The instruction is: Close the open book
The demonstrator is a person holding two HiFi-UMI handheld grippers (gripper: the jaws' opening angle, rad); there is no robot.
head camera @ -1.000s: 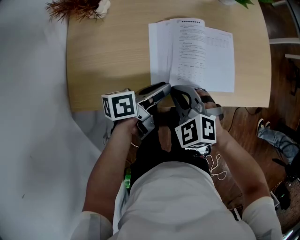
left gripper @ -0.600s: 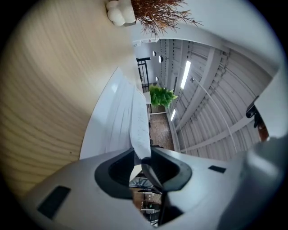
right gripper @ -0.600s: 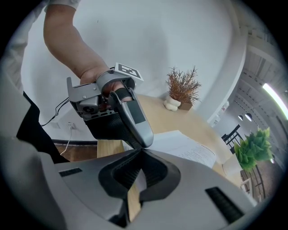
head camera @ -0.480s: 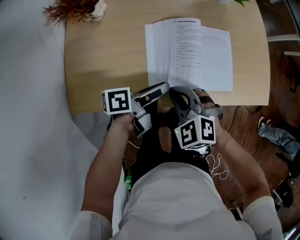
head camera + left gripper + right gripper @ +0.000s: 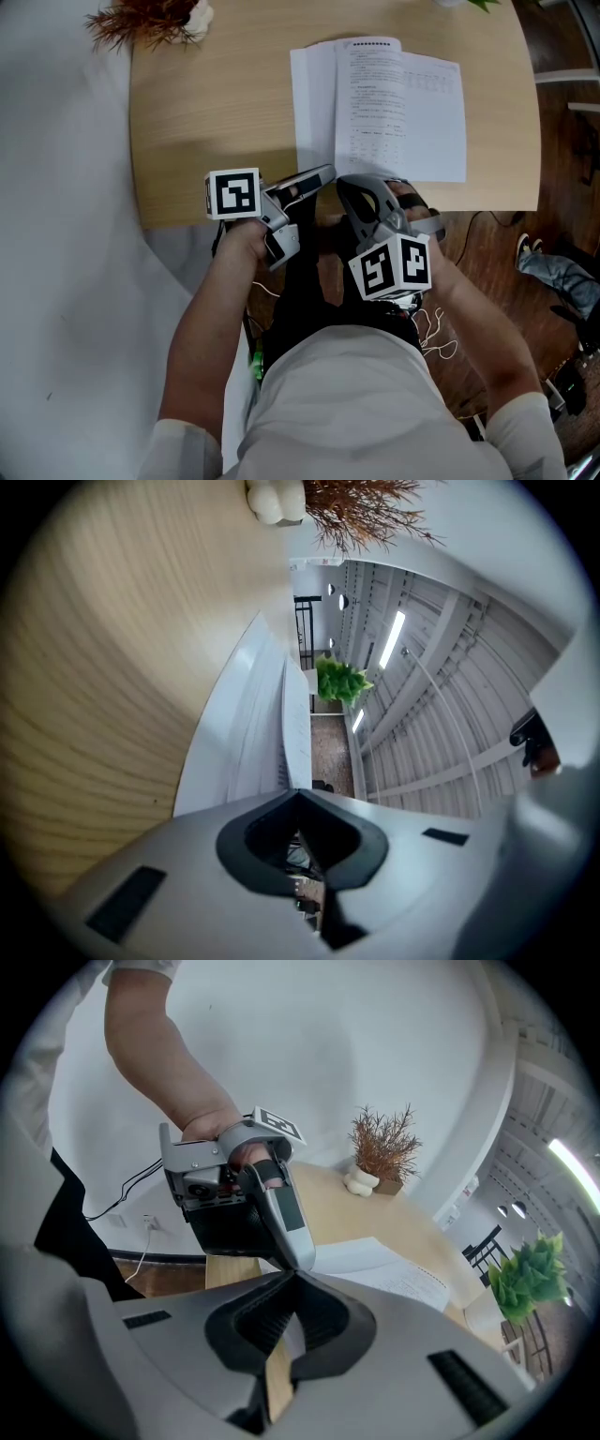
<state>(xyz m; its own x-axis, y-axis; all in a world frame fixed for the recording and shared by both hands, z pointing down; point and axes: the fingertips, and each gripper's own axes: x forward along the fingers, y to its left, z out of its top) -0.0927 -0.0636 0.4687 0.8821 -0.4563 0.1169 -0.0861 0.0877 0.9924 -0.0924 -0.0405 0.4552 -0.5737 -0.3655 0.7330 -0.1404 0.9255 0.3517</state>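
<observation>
Holding short of contact at the near edge of the light wooden tabletop (image 5: pixel 216 94), with the left hand-held gripper (image 5: pixel 328 173) just clenched shut on nothing and the right hand-held gripper (image 5: pixel 345 185) likewise clenched and empty beside it. Approach step, by the look of it: open white book of printed pages (image 5: pixel 394 103) flat just ahead of both tips, untouched. Next, probably: reach forward, slip a closed tip under one outer page edge, fold that half over the spine.
</observation>
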